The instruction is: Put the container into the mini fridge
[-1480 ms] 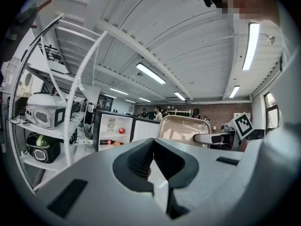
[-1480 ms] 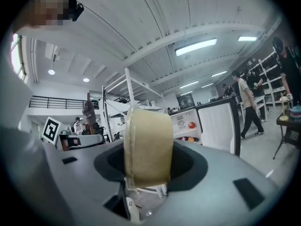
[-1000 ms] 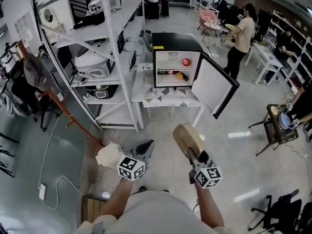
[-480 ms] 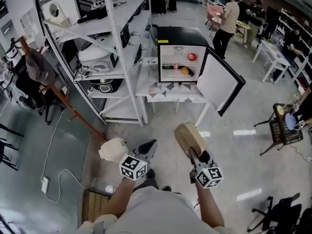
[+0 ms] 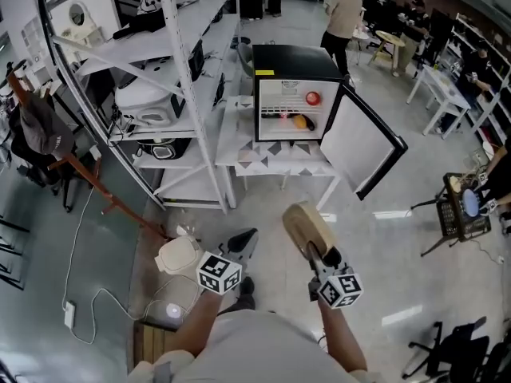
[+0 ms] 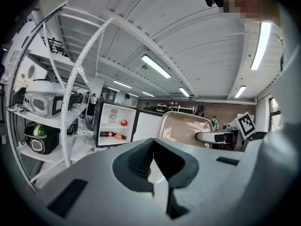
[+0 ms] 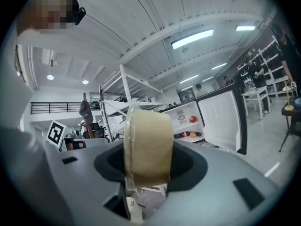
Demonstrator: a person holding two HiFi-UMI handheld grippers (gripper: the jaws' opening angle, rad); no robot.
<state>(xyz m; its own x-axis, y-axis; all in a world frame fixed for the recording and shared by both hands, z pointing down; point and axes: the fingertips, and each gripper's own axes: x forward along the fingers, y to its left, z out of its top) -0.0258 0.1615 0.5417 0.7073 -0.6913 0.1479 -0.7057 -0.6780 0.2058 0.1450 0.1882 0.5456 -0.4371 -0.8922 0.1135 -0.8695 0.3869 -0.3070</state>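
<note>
The mini fridge (image 5: 291, 94) stands on a low white table (image 5: 275, 159) ahead, its door (image 5: 363, 146) swung open to the right. A red item and an orange one lie on its shelves. My right gripper (image 5: 321, 252) is shut on the container (image 5: 307, 226), a beige lidded tub held on edge above the floor. In the right gripper view the container (image 7: 148, 145) fills the gap between the jaws, with the fridge (image 7: 186, 121) beyond it. My left gripper (image 5: 243, 239) is shut with nothing in it; in the left gripper view its jaws meet in front of the fridge (image 6: 115, 124).
A tall white metal rack (image 5: 160, 94) with kitchen appliances stands left of the fridge. A white cooker (image 5: 177, 255) and a cable lie on the floor by my left gripper. A black basket on a stand (image 5: 459, 210) is at the right. People stand at the back.
The fridge looks slightly nearer and its door wider in view. A person at the back has walked leftward. Both grippers sit the same in the picture, the container still held.
</note>
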